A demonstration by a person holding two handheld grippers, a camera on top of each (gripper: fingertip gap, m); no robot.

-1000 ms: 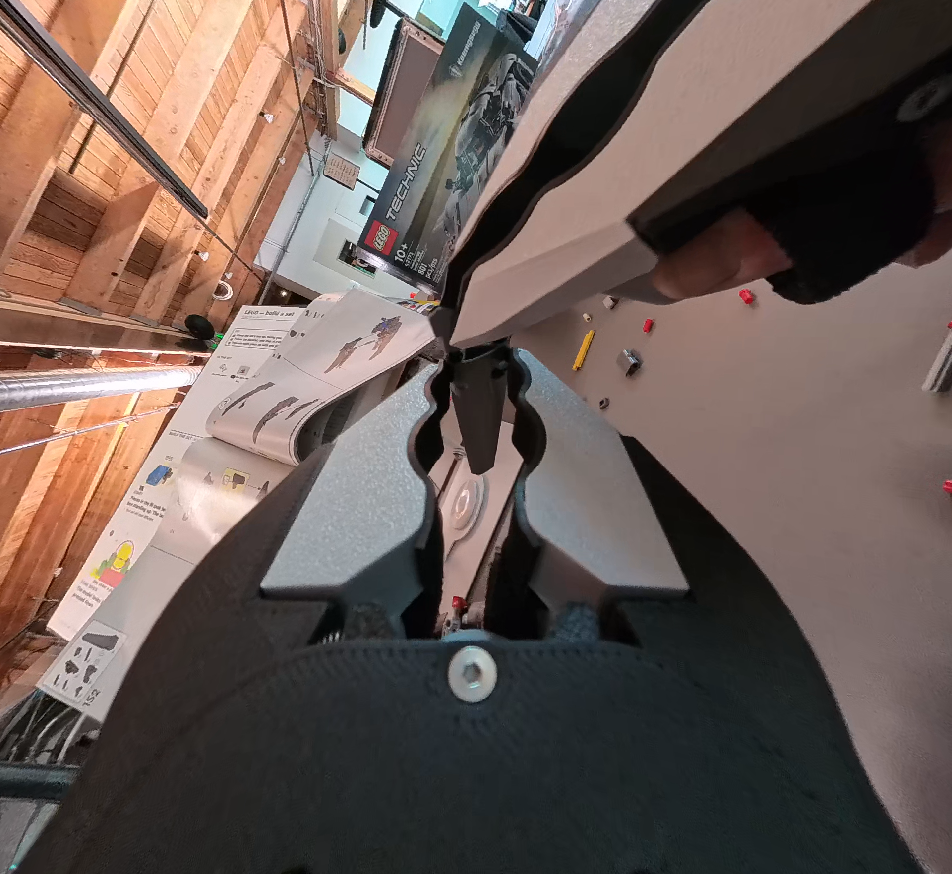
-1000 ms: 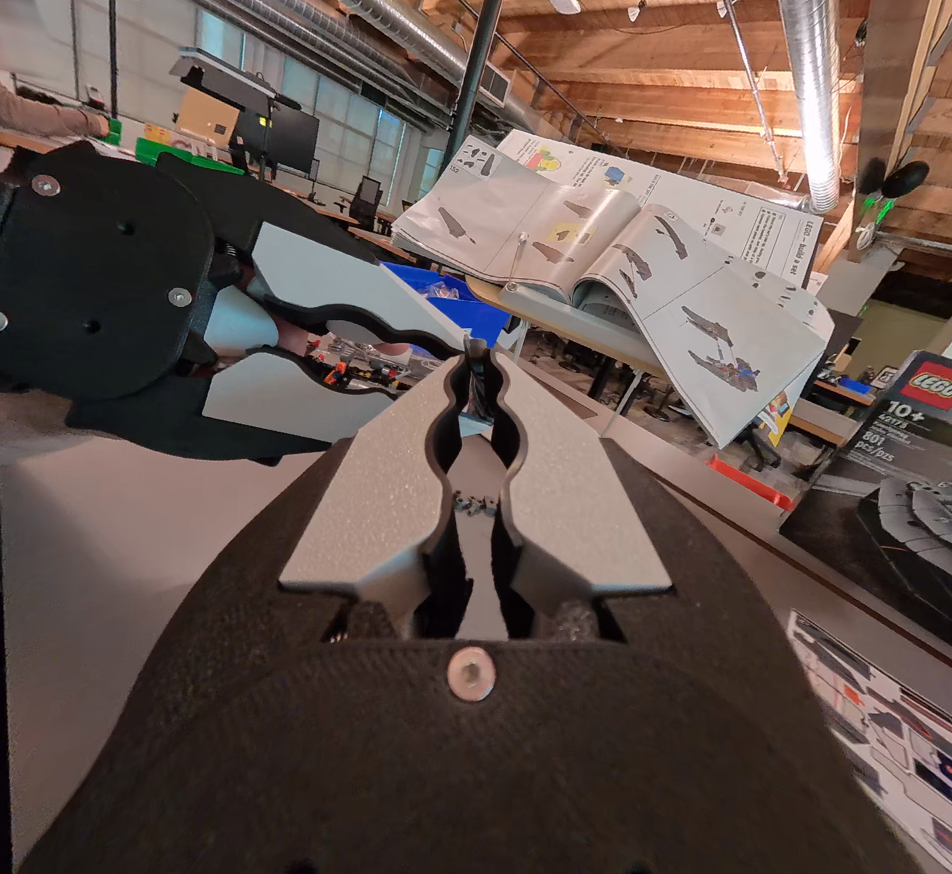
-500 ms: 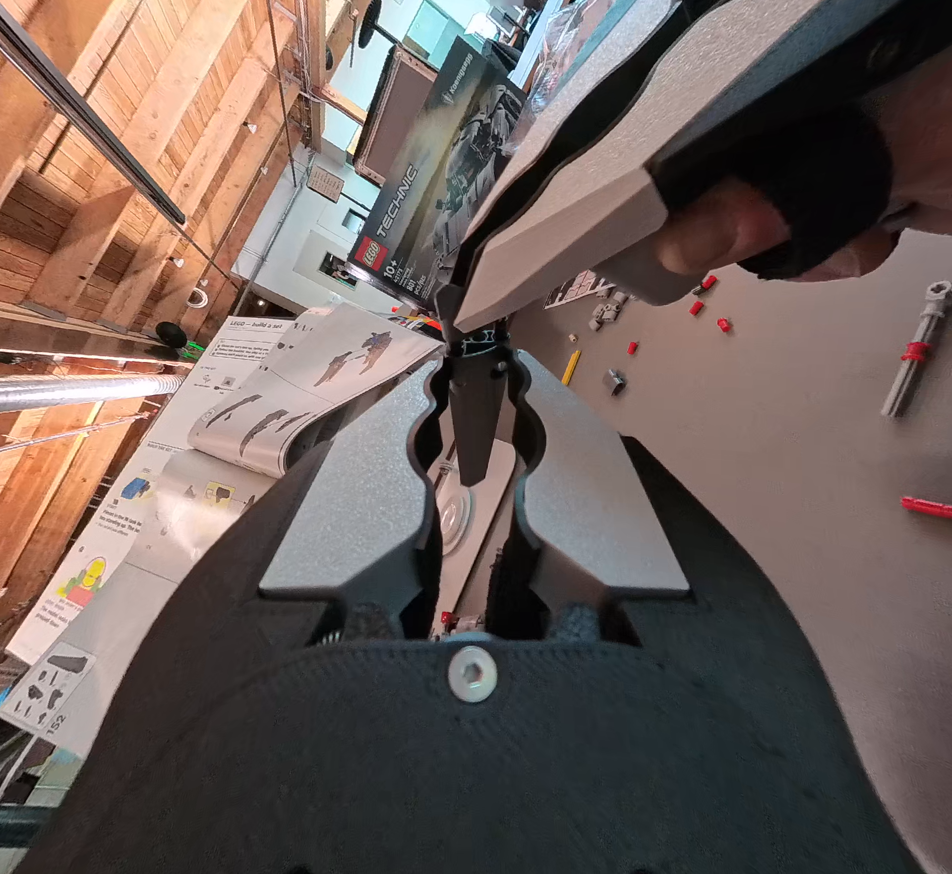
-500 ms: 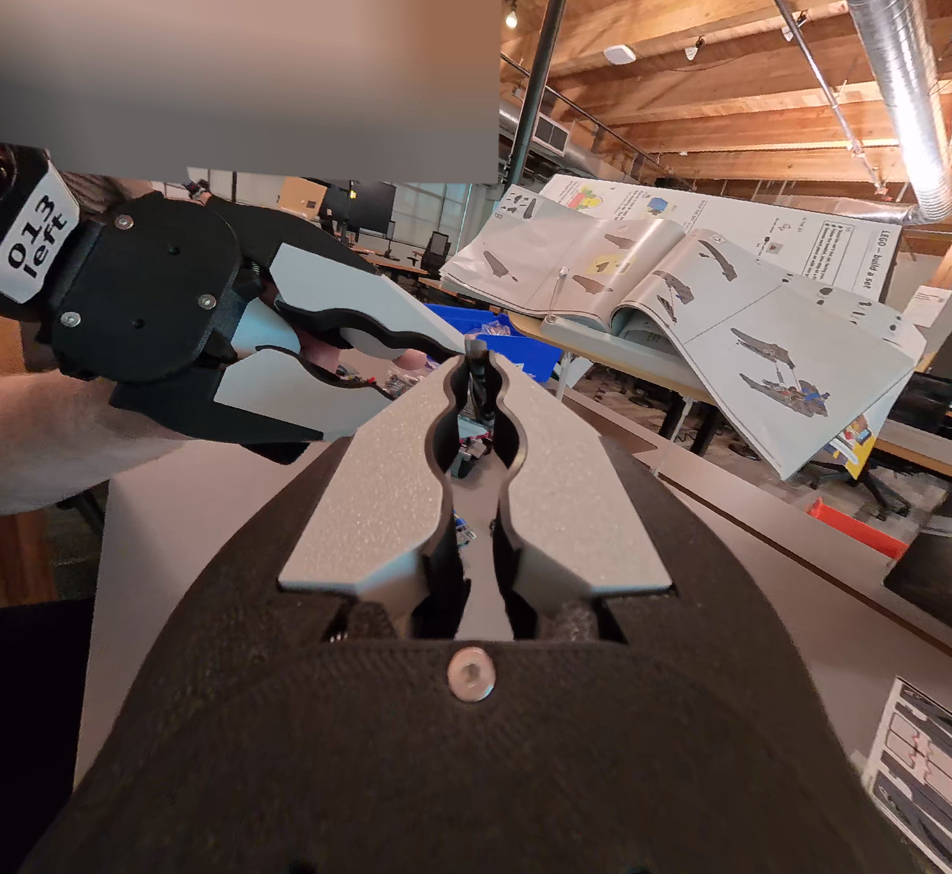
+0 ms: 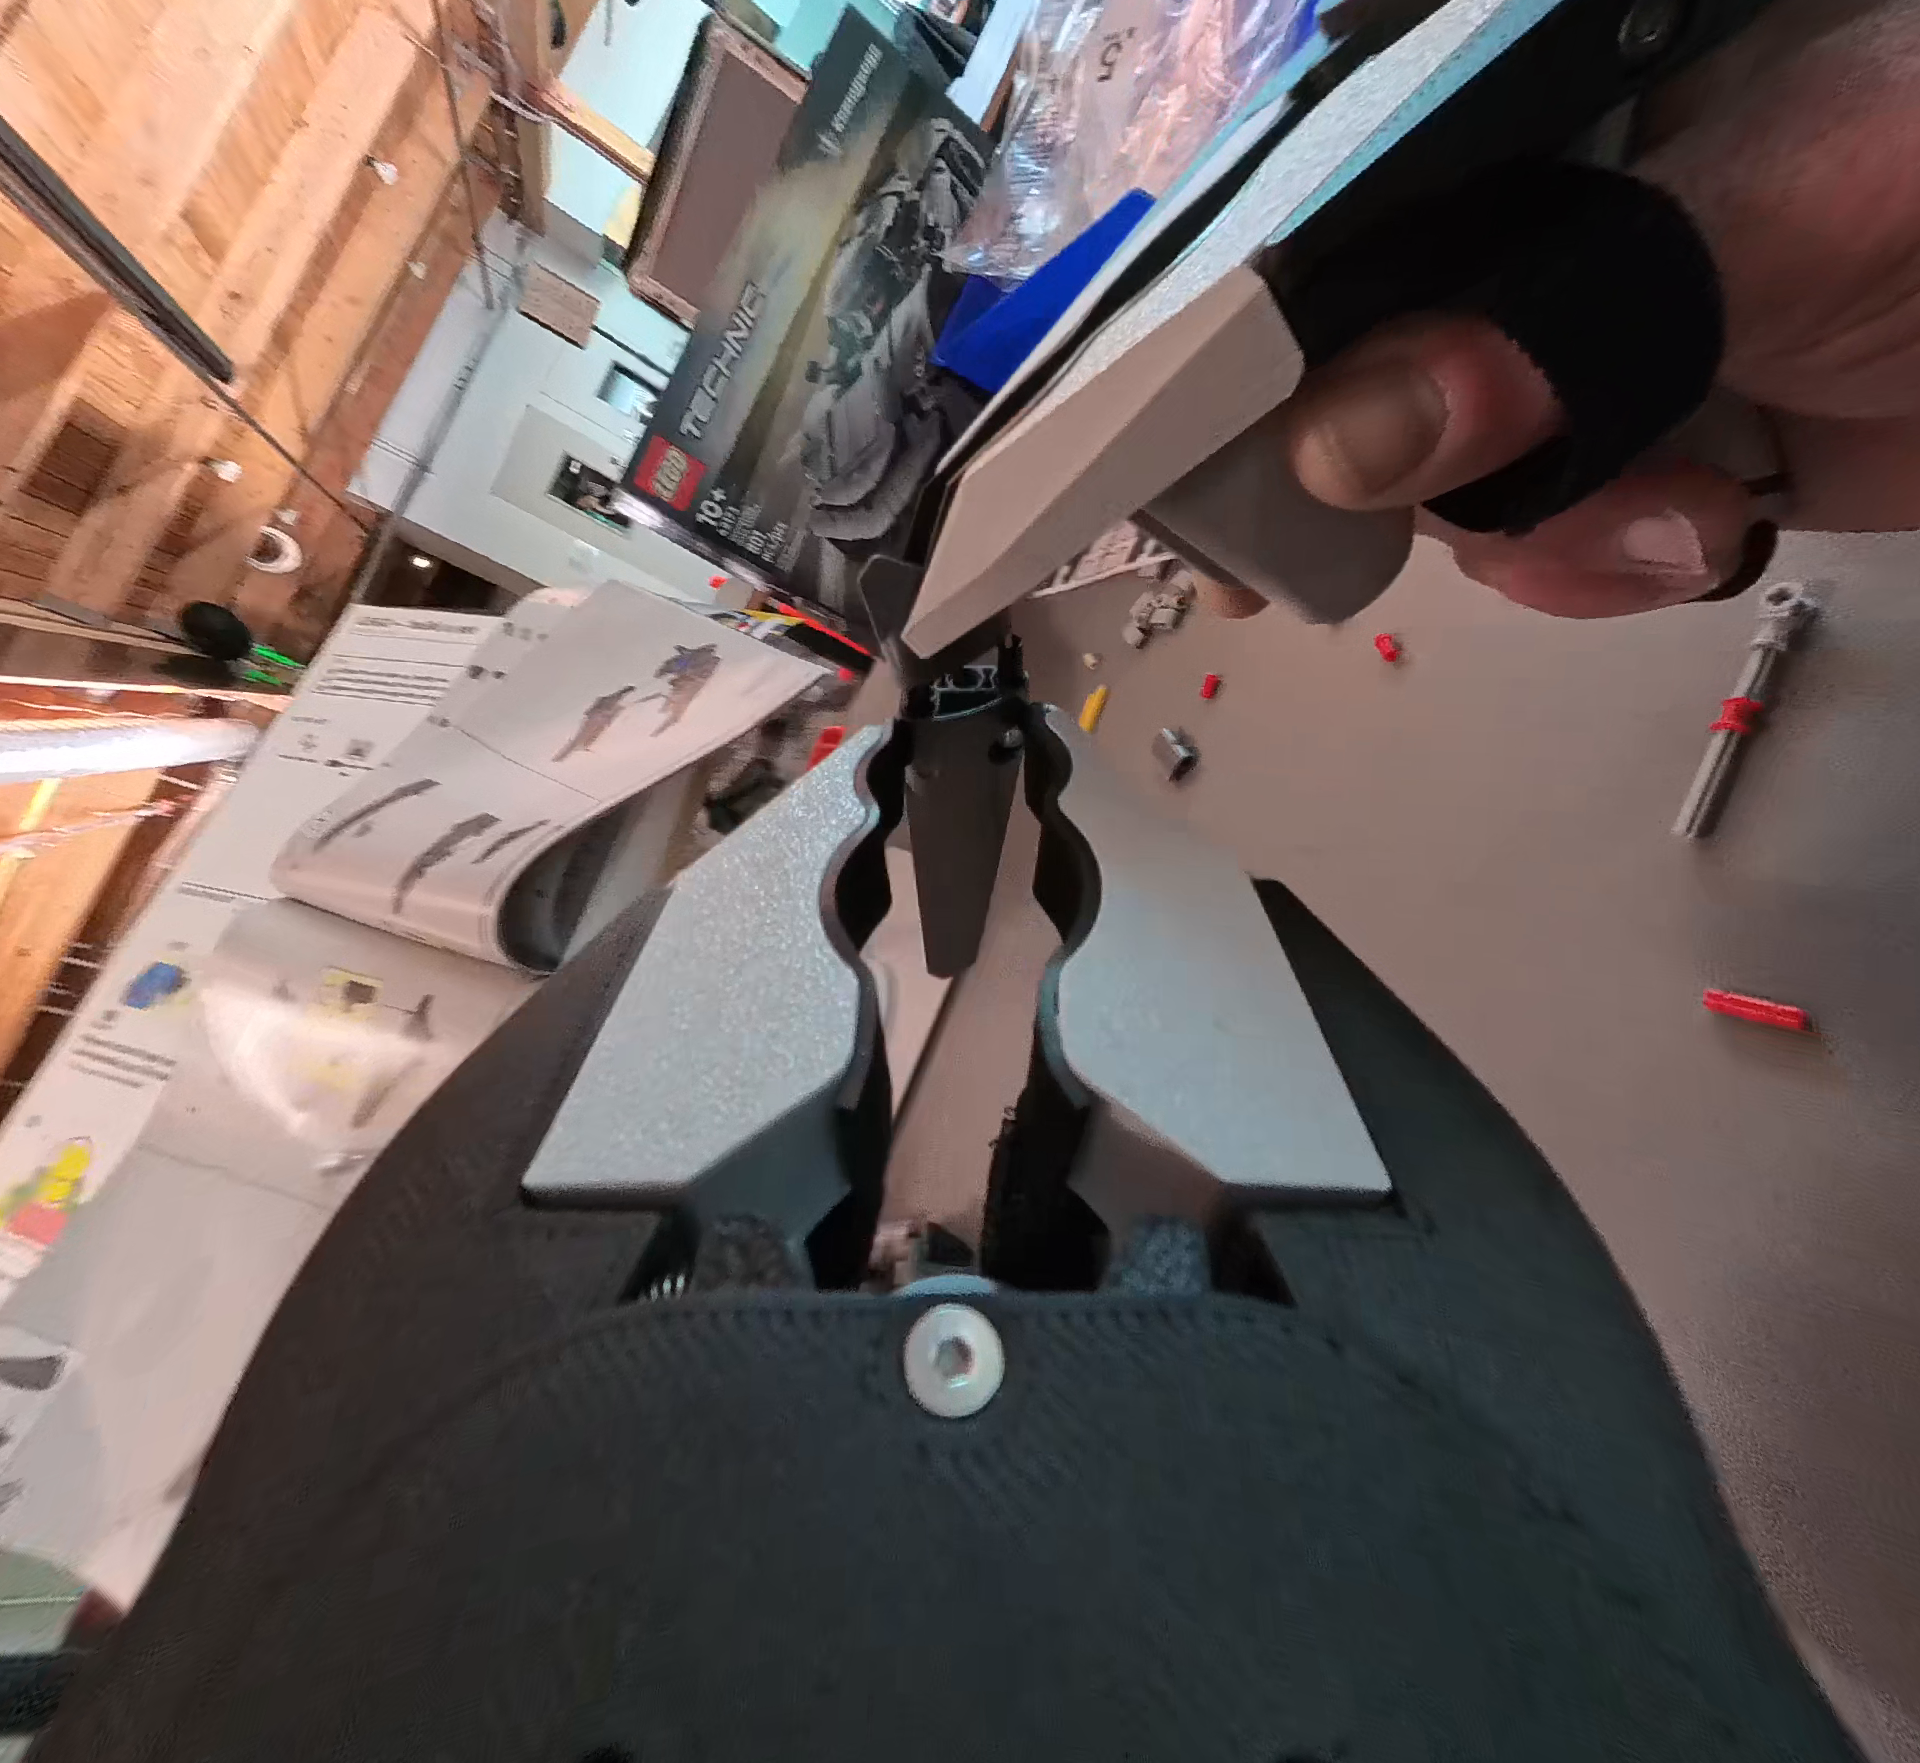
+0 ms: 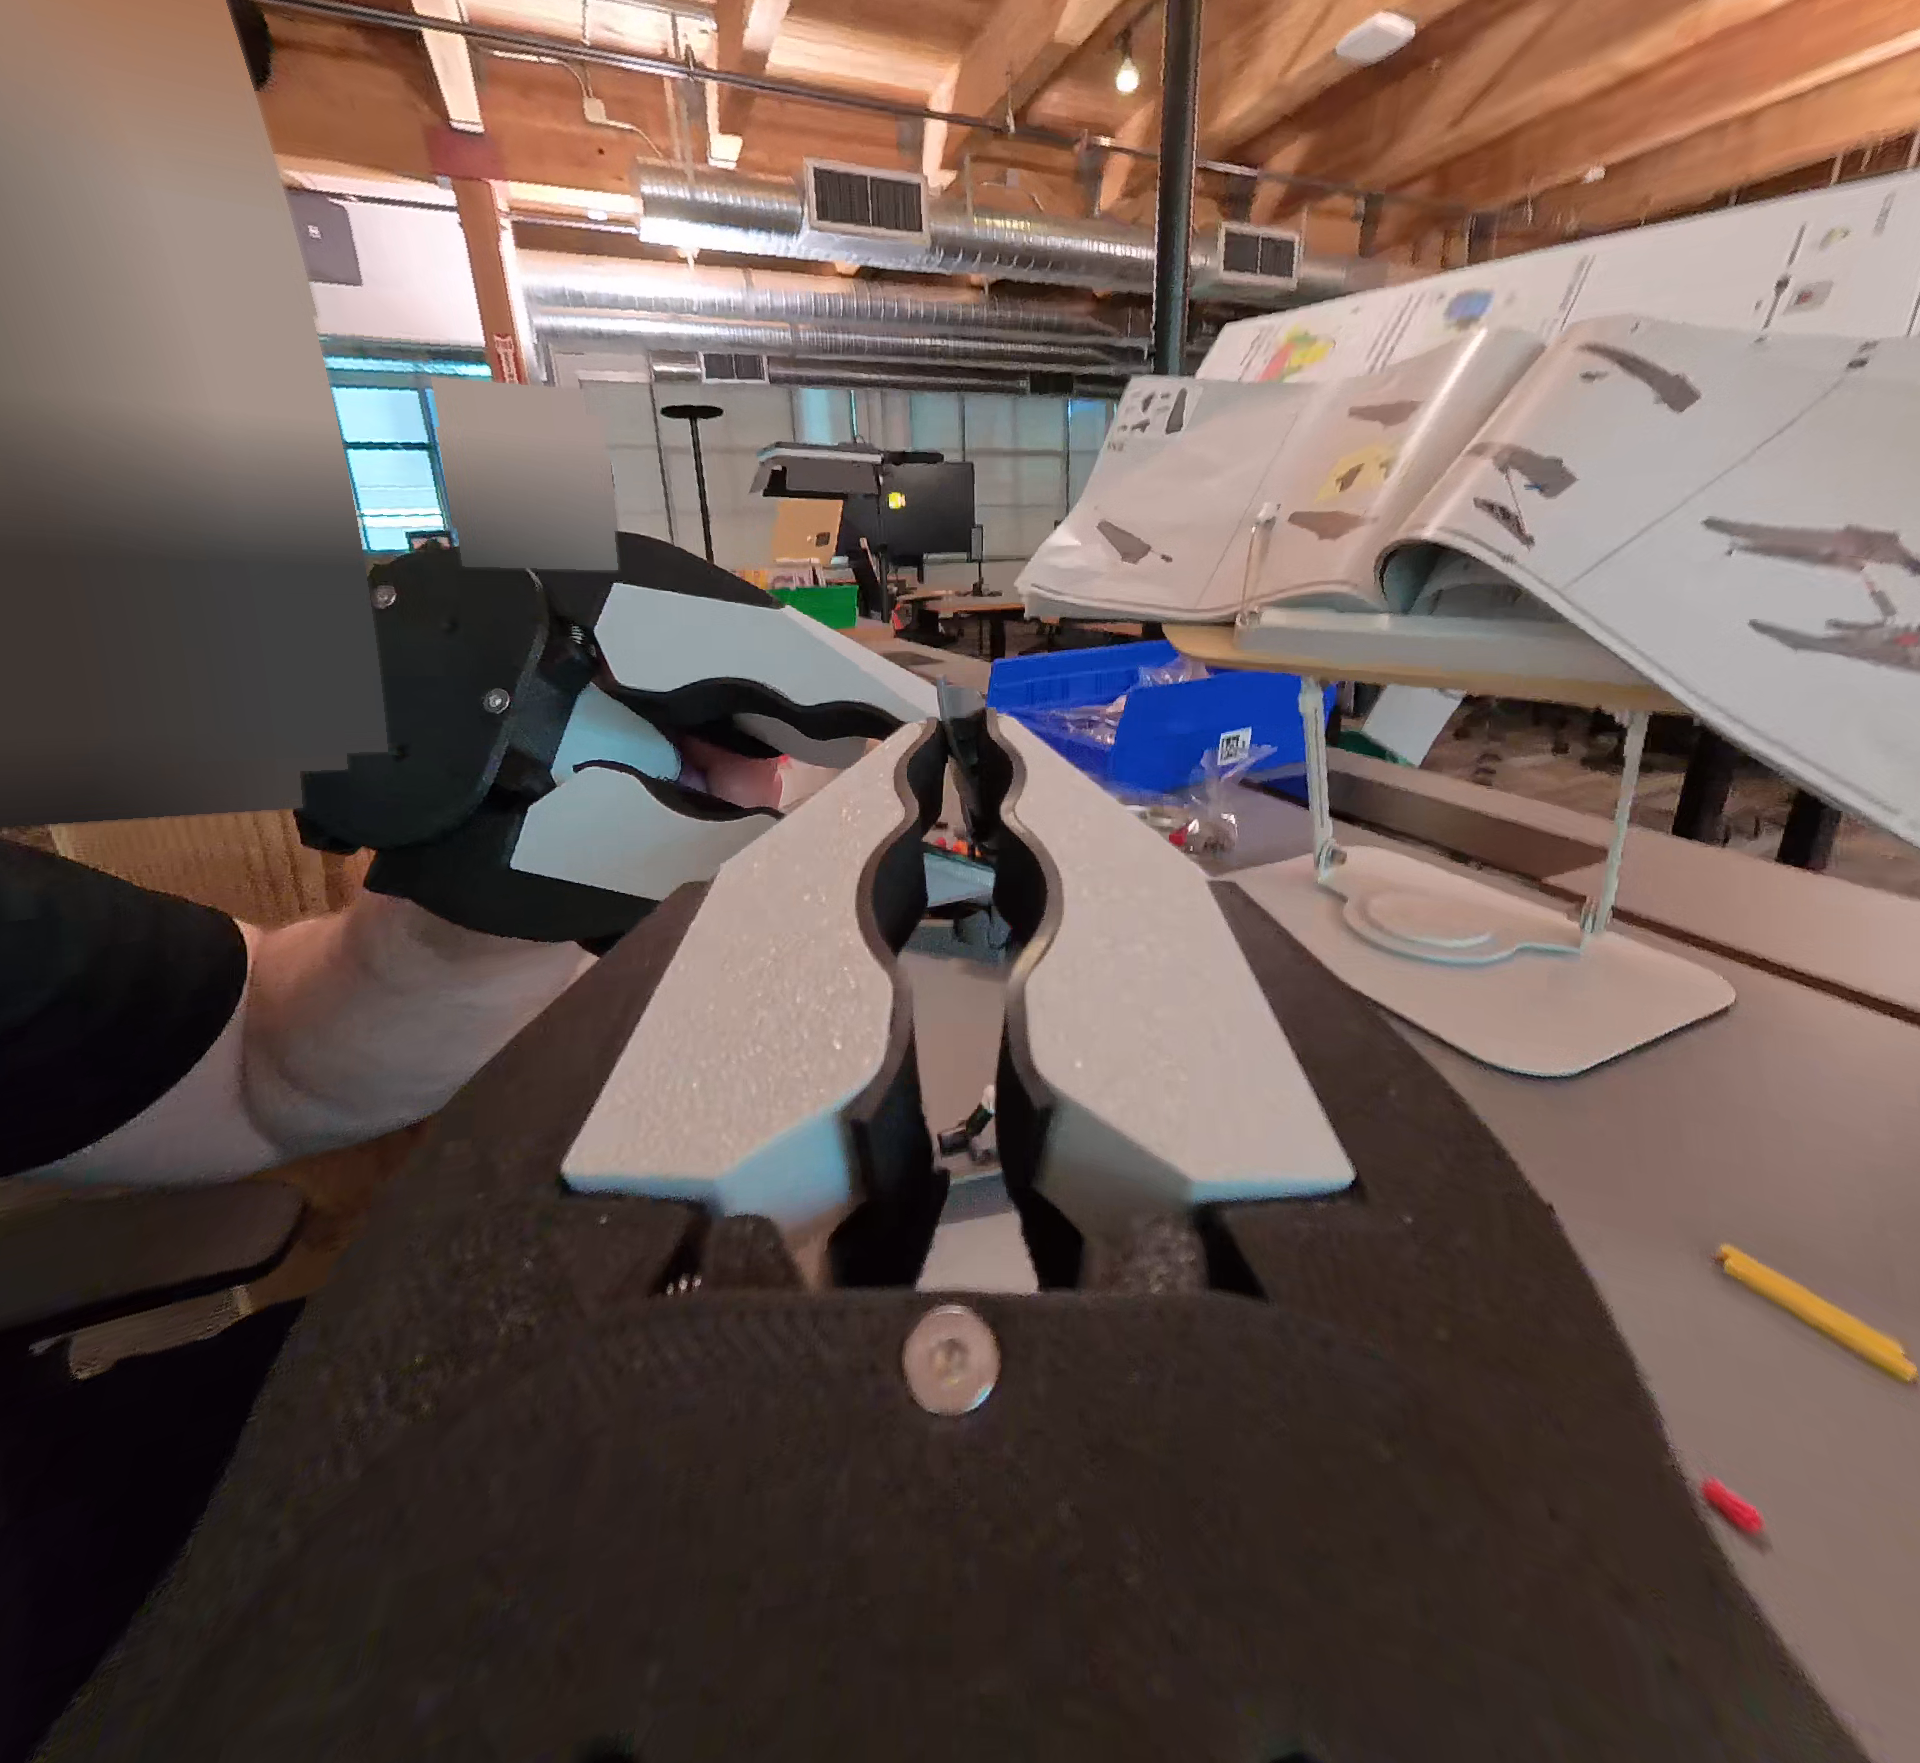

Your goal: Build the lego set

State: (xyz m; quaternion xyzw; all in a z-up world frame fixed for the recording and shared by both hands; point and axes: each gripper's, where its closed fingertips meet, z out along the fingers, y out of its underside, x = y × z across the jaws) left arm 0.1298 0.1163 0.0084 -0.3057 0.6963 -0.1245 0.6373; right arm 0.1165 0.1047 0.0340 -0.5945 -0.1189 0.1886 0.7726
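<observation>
My left gripper [image 5: 961,737] is shut on a dark grey tapered Lego panel [image 5: 958,856], which runs back between its fingers. A small black marked piece [image 5: 966,687] sits at the panel's front end. My right gripper [image 6: 961,742] is shut on a thin dark Lego piece [image 6: 958,726]. In the left wrist view the right gripper [image 5: 914,638] comes in from the upper right and meets the panel's front end tip to tip. In the right wrist view the left gripper [image 6: 862,739] comes in from the left. Both are held above the grey table [image 5: 1455,882].
An open instruction booklet [image 6: 1507,508] rests on a stand [image 6: 1507,986]. A Lego box [image 5: 810,342] and a blue bin [image 6: 1143,716] with plastic bags stand behind. Loose parts lie on the table: a grey axle [image 5: 1735,726], red pins [image 5: 1756,1009], a yellow axle [image 6: 1813,1310]. Left and right tips are no more than a few centimetres apart. The grey axle [image 5: 1735,726] sits 15 cm or so from the ends of my left fingers.
Both grippers stayed shut and tip to tip while swinging together. The right wrist view turned left and down, so more of the table and the blue bin show.
</observation>
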